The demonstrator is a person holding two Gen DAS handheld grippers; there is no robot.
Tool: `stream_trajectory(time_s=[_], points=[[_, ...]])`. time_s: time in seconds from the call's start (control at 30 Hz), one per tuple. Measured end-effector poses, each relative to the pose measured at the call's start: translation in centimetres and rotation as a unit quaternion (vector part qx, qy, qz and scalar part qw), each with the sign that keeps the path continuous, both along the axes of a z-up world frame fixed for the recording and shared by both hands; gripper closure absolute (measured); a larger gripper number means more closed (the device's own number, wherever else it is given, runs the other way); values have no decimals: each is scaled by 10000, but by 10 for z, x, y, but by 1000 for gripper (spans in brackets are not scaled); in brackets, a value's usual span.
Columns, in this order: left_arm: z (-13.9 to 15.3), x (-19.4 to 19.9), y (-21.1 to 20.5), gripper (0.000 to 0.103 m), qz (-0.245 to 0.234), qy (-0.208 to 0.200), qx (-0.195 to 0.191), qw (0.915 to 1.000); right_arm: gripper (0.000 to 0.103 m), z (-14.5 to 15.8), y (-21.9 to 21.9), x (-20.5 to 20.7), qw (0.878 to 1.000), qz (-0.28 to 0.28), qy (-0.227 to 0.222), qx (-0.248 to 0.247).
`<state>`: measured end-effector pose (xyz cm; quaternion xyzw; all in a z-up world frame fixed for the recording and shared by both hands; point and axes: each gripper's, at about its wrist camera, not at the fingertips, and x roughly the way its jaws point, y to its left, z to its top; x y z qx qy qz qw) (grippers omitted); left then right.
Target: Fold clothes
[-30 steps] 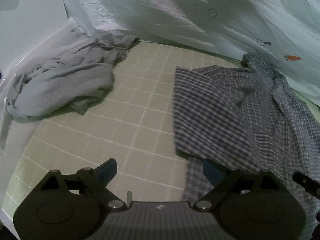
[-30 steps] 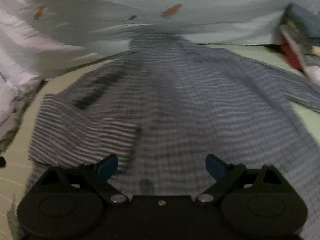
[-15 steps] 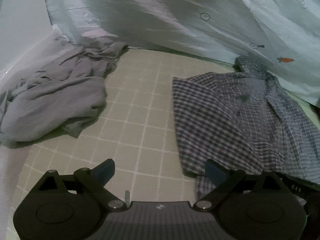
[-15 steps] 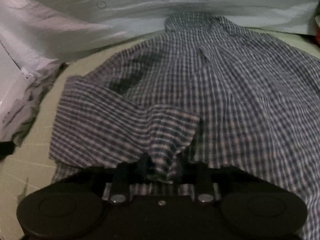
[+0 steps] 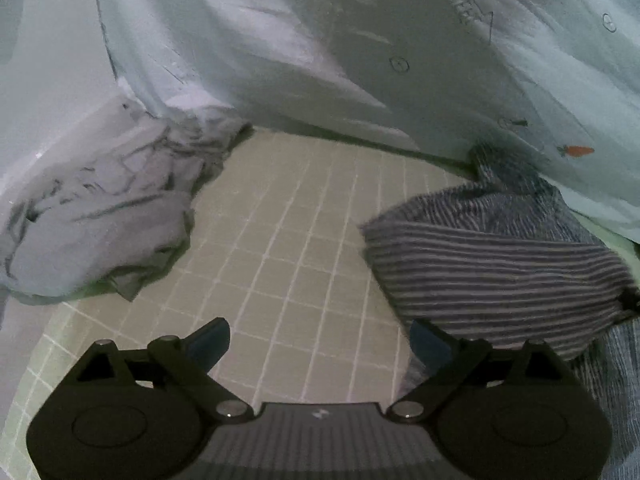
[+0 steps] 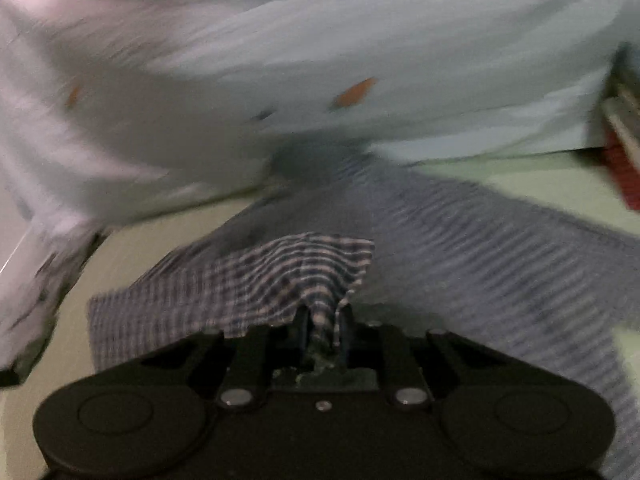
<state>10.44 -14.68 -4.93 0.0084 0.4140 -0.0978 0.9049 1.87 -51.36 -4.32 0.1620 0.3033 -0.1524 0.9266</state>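
- Right of the grey garment [image 5: 100, 216], the checked shirt [image 5: 492, 256] lies on the gridded mat [image 5: 296, 248].
- Right tongs [image 6: 322, 320] pinch its edge, lifted inward.
- Left tongs [image 5: 320, 336] spread, empty.
- Judged: side fold underway; next, lay flat.

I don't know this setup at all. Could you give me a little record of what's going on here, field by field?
surface: pale mat with a grid
garment being folded: checked shirt, spread on the mat
right hand-held gripper: shut on a pinch of the checked shirt, that part lifted
left hand-held gripper: open, holding nothing, over bare mat beside the shirt
other clothing: grey garment, crumpled at the mat's left edge
backdrop: pale sheet with carrot prints
image quality: right wrist view is motion-blurred
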Motion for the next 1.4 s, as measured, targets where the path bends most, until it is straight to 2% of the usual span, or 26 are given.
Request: stream_trajectory(time_s=[0.2, 0.33, 0.43, 0.5, 0.53, 0.57, 0.67, 0.9, 1.0, 1.17, 1.4], points=[[6, -12, -14, 7, 401, 75, 343, 9986, 89, 9, -123, 4, 9943, -1006, -303, -204], [5, -28, -12, 7, 613, 57, 609, 9962, 86, -5, -174, 4, 9822, -1816, -184, -446], [5, -45, -1, 7, 635, 58, 758, 9951, 67, -21, -177, 7, 9798, -1933, 73, -503], [4, -53, 10, 7, 681, 71, 779, 9946, 25, -27, -159, 6, 9795, -1902, 162, -645], [2, -56, 17, 7, 730, 95, 744, 9945, 16, -27, -146, 4, 9798, -1875, 126, -686], [1, -58, 24, 7, 778, 120, 710, 9944, 0, -26, -131, 3, 9809, -1819, 37, -693], [-6, -58, 46, 7, 801, 140, 448, 9957, 0, -22, -78, -8, 9868, -1494, -187, -595], [-21, -47, 78, 7, 103, 138, 178, 9997, 0, -8, 68, -54, 9921, -1153, -243, -419], [-26, -42, 87, 7, -185, 218, 59, 9996, 0, -9, 130, -59, 9944, -954, 87, -445], [-37, -46, 90, 7, -657, 388, 14, 9971, 1, -19, 200, -62, 9915, -1064, 629, -409], [-53, -59, 91, 7, -1315, 592, 63, 9895, 21, -42, 266, -79, 9925, -769, 939, 121]])
